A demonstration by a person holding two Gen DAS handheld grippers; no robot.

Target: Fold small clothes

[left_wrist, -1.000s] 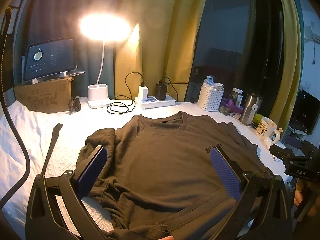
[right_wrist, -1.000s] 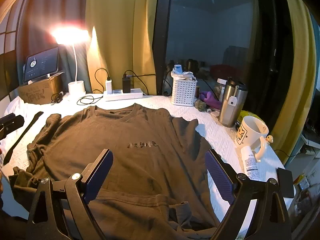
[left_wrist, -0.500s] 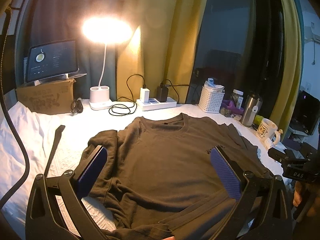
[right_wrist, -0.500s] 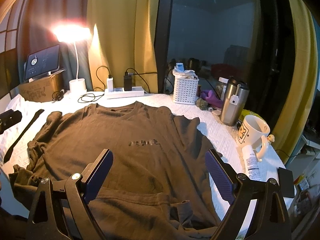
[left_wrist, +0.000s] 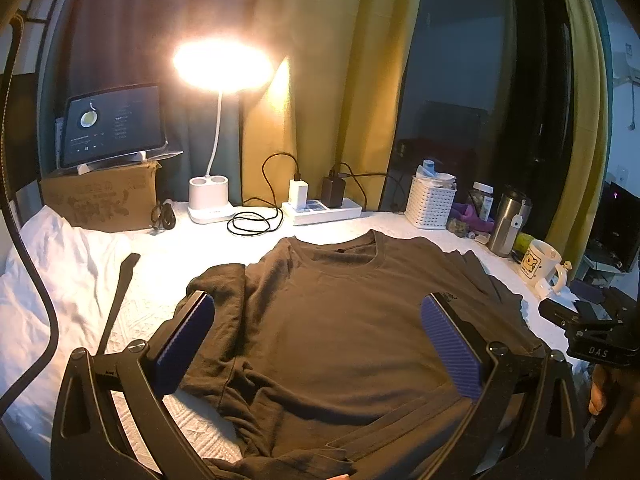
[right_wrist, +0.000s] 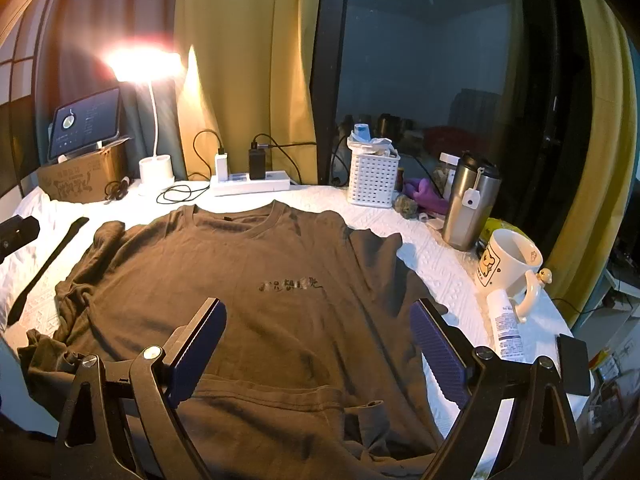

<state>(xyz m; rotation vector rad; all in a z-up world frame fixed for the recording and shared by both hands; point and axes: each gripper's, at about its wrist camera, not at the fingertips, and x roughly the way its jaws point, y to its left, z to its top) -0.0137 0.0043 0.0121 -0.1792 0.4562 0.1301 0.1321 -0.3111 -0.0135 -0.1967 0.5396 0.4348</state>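
1. Brown shirt [right_wrist: 280, 280] lay front-up on the white surface [right_wrist: 440, 264], collar toward the lamp [left_wrist: 220, 64], left sleeve bunched.
2. You held your left claw [left_wrist: 320, 344] released above its left half, gripping nothing.
3. You held your right claw [right_wrist: 318, 350] released above its hem, mug [right_wrist: 508, 268] just beside.

A lit desk lamp [left_wrist: 221, 60] glows far left before mustard curtains [left_wrist: 340, 80]; a dark window [right_wrist: 420, 80] fills the far right.
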